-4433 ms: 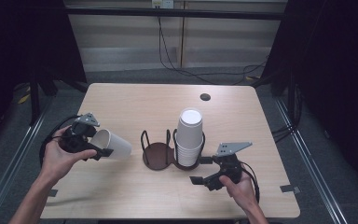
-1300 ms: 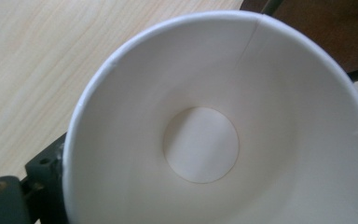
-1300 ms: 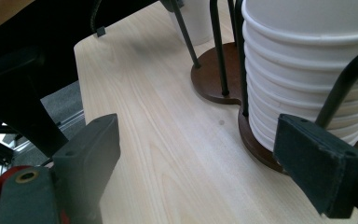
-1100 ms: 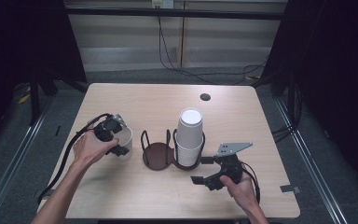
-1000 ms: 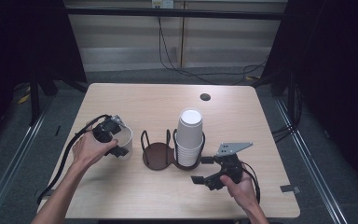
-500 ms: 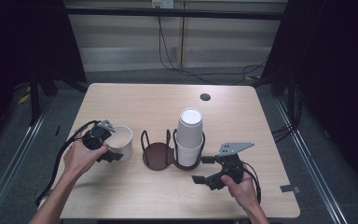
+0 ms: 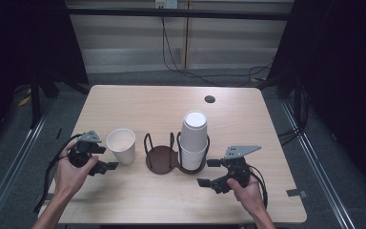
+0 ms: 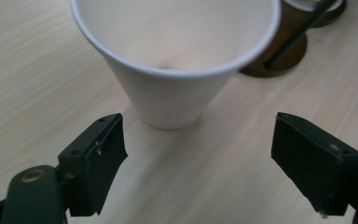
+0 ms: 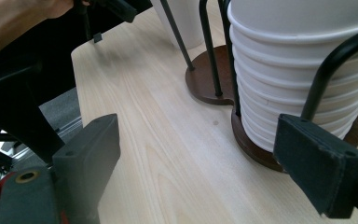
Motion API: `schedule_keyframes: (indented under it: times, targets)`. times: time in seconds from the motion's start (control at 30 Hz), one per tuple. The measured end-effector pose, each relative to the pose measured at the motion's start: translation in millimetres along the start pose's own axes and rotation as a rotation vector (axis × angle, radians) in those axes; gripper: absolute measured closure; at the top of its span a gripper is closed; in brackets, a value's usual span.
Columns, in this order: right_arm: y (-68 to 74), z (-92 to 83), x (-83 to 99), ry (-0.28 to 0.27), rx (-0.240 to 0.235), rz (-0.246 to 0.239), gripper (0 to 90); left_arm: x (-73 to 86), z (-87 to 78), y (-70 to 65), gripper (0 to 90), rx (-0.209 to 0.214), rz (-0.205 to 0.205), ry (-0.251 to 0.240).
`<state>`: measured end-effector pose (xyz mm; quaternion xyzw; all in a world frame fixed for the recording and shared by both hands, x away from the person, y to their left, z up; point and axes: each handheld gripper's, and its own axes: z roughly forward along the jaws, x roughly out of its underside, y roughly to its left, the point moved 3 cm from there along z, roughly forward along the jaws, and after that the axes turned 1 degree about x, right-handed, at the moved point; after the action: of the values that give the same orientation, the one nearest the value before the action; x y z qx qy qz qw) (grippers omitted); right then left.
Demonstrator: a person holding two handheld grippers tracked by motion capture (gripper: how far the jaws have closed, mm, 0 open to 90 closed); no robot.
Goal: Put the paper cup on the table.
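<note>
While my left gripper [image 7: 106, 158] sits low on the bench [image 7: 138, 102], its jaws stand apart, and they have just been closing a little with nothing between them. In the left gripper view my two black jaws rise from the bottom, and the white paper cup [image 8: 177, 56] stands just past them on the wood, upright and with its mouth open to the top. The cup is near my jaws but they do not touch it. From the high view the cup is just to the right of my left gripper, near the left side of the bench. My left hand [image 7: 71, 172] wraps around the gripper from below. My right gripper [image 7: 208, 172] rests near the front right part of the bench, and its jaws are wide apart too, holding nothing. Just past them is the tall stack of white cups [image 9: 303, 70], sitting in the right ring of a dark wire cup holder [image 7: 164, 155]. The left ring of the holder has a brown round base, and it stands between the lone cup and the stack. Farther back on the bench there is a small dark round spot [image 7: 209, 99]. Behind the bench, black cables [image 7: 181, 57] hang down a pale wall.
</note>
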<state>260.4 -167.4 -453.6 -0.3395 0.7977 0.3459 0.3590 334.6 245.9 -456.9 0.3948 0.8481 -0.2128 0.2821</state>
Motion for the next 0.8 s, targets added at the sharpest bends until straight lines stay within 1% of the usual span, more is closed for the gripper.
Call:
schedule_keyframes:
  times: [0.07,0.1,0.13,0.2,0.23,0.3,0.37,0.4,0.43,0.47,0.5,0.63,0.67,0.7,0.73,0.77,0.8]
  targets:
    - [-0.2,-0.3,0.2,-0.004,0.002,0.001,14.8,3.4,-1.4,-4.6,18.0,0.004,0.008,-0.007]
    - [-0.4,-0.3,0.3,-0.003,0.003,0.002,14.8,4.4,-1.6,-8.0,18.3,0.001,0.007,-0.019]
    - [-0.3,-0.4,0.5,-0.003,0.003,0.002,14.8,5.2,-2.0,-11.6,18.3,0.019,0.004,-0.025]
    - [-0.4,-0.7,0.7,-0.003,0.004,0.0,14.8,6.4,-3.5,-17.8,18.9,0.037,0.0,-0.058]
    - [-0.4,-1.2,0.7,-0.004,0.003,0.001,14.8,7.2,-3.5,-21.0,18.9,0.045,-0.008,-0.083]
    - [-0.8,-2.4,0.7,-0.011,0.004,0.004,14.8,8.6,-3.2,-27.3,18.9,0.067,-0.018,-0.109]
    - [-2.2,-3.1,1.1,-0.014,0.009,0.006,14.8,9.8,-2.6,-34.0,18.9,0.06,0.004,-0.11]
    - [-2.6,-3.5,1.3,-0.015,0.009,0.008,14.8,10.5,-2.5,-36.6,18.9,0.064,0.003,-0.11]
    - [-2.9,-3.7,1.4,-0.016,0.009,0.009,14.8,11.7,-2.7,-39.9,18.9,0.069,-0.009,-0.117]
    - [-3.3,-4.3,1.4,-0.017,0.011,0.009,14.8,13.2,-3.6,-42.8,18.9,0.072,-0.018,-0.14]
    - [-3.3,-5.2,1.4,-0.023,0.013,0.013,14.9,14.1,-4.5,-44.8,18.9,0.076,-0.021,-0.15]
    - [-4.4,-7.1,1.5,-0.031,0.021,0.016,14.9,17.3,-6.6,-56.2,18.9,0.04,-0.049,-0.197]
    - [-4.5,-7.5,1.4,-0.032,0.022,0.017,14.9,18.1,-6.7,-60.7,18.9,0.056,-0.055,-0.217]
    - [-4.3,-7.9,1.3,-0.033,0.024,0.017,15.0,18.4,-6.4,-63.2,18.9,0.063,-0.055,-0.226]
    - [-4.3,-8.0,1.2,-0.035,0.024,0.016,15.0,18.8,-5.5,-66.2,18.8,0.079,-0.064,-0.242]
    - [-4.3,-8.0,1.3,-0.037,0.024,0.016,15.0,18.7,-4.3,-69.1,18.8,0.105,-0.075,-0.256]
    - [-4.4,-7.6,1.4,-0.038,0.026,0.018,15.0,18.6,-2.5,-72.0,18.8,0.106,-0.068,-0.265]
